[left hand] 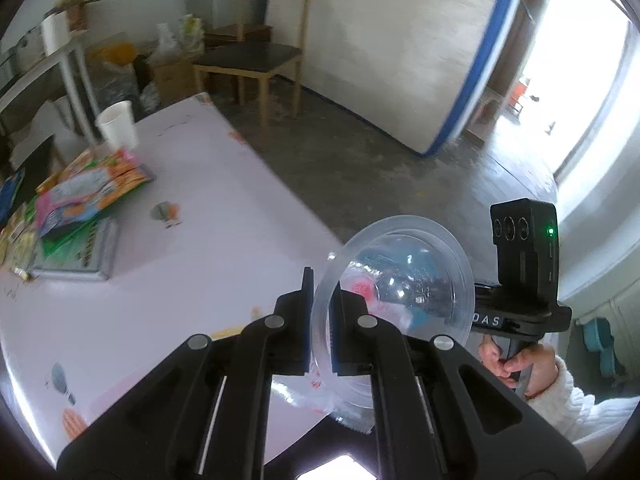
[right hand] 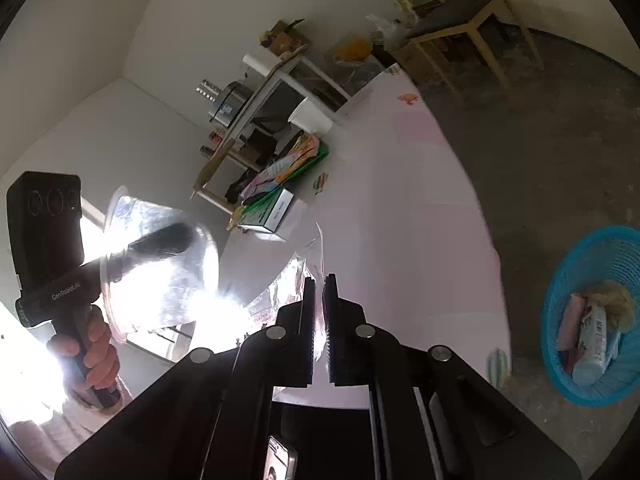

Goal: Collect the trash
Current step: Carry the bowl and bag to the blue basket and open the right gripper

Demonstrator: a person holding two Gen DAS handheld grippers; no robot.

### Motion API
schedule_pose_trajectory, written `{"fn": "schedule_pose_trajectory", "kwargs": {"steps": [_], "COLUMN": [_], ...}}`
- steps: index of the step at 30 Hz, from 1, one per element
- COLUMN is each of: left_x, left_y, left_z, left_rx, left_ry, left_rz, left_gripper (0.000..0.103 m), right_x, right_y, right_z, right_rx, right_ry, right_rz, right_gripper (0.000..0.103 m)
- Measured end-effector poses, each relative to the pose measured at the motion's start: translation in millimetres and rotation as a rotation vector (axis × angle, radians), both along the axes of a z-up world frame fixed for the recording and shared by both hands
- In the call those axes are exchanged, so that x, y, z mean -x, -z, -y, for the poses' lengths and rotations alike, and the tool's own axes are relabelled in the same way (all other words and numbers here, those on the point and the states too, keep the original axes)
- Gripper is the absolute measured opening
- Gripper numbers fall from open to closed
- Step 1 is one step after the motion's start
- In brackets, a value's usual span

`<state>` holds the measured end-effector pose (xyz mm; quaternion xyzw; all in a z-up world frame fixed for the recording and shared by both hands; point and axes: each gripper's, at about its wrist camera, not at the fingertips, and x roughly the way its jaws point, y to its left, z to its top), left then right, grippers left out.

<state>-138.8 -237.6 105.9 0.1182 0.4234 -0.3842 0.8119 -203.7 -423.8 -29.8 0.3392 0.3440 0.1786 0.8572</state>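
My left gripper point(left hand: 323, 294) is shut on the rim of a clear plastic bowl point(left hand: 404, 280), which it holds on its side above the near edge of the pink table point(left hand: 224, 208). The same bowl point(right hand: 160, 272) shows at the left of the right wrist view, lit from behind. My right gripper point(right hand: 319, 294) is shut on a thin, crumpled clear plastic wrapper point(right hand: 290, 280) that sticks up and to the left from between its pads. A blue mesh basket point(right hand: 600, 248) stands on the floor to the right, with several pieces of trash in it.
A white paper cup point(left hand: 118, 124) and a stack of colourful books and packets point(left hand: 84, 200) lie at the table's far left. A wooden chair point(left hand: 260, 56), boxes and a shelf stand beyond. A person's hand point(left hand: 516, 360) grips the other handle at the right.
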Motion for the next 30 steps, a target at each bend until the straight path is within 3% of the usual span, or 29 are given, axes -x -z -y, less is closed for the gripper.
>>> {"fn": "schedule_pose_trajectory", "kwargs": {"steps": [15, 19, 23, 26, 30], "left_x": [15.9, 17.1, 24.1, 24.8, 29.5], "left_y": [43.9, 68.8, 101.9, 118.3, 142.6], "left_z": [116.4, 153.2, 196.7, 221.4, 252.8], "left_rx": [-0.056, -0.055, -0.118, -0.116, -0.184], "left_ry": [0.187, 0.232, 0.283, 0.285, 0.296], "left_rz": [-0.039, -0.113, -0.142, -0.154, -0.101], "left_gripper": [0.005, 0.005, 0.005, 0.005, 0.005], "right_x": [62.5, 91.5, 122.4, 139.3, 136.0], "right_y": [6.7, 15.3, 37.2, 65.0, 112.4], "right_z": [85.2, 120.6, 161.9, 190.8, 211.4], "right_rx": [-0.012, 0.004, 0.008, 0.004, 0.08], "right_ry": [0.224, 0.343, 0.485, 0.589, 0.657], "right_rz": [0.007, -0.015, -0.067, -0.122, -0.246], "right_gripper": [0.005, 0.005, 0.005, 0.005, 0.005]}}
